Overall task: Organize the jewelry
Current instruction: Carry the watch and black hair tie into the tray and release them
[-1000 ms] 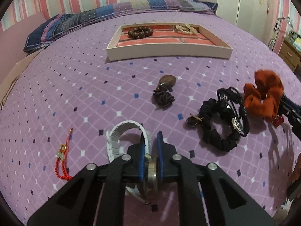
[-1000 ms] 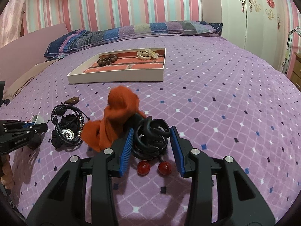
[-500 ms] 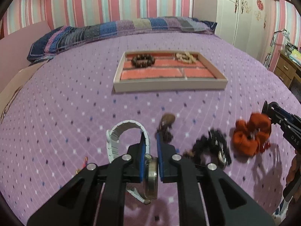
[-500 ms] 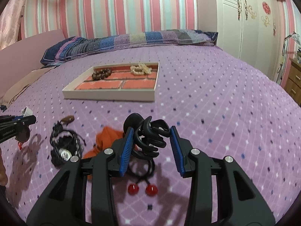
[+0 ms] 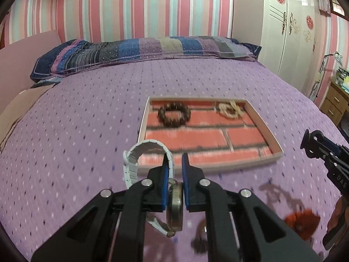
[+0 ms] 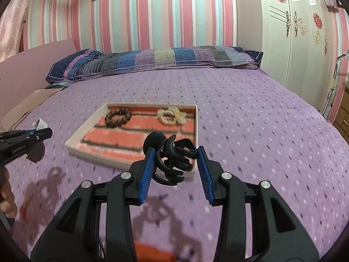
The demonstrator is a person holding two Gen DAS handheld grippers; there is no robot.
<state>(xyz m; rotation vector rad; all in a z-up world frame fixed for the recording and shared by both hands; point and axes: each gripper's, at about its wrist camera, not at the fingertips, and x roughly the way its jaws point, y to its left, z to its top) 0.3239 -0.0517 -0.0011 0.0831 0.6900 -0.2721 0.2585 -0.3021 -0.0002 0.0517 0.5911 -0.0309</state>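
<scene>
Left wrist: purple bedspread [image 5: 87,131], striped wall; left claw [image 5: 174,163] clamps watch [image 5: 174,205], right claw [image 6: 175,157] hair clip [image 6: 172,159].

2 bracelets [image 5: 174,115], 1 watch [image 5: 174,207], 1 hair claw [image 6: 172,160]

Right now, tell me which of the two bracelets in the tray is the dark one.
The dark one is the brown beaded bracelet in the tray's far left corner. The other, the cream bracelet, lies in the far right corner and is pale.
</scene>
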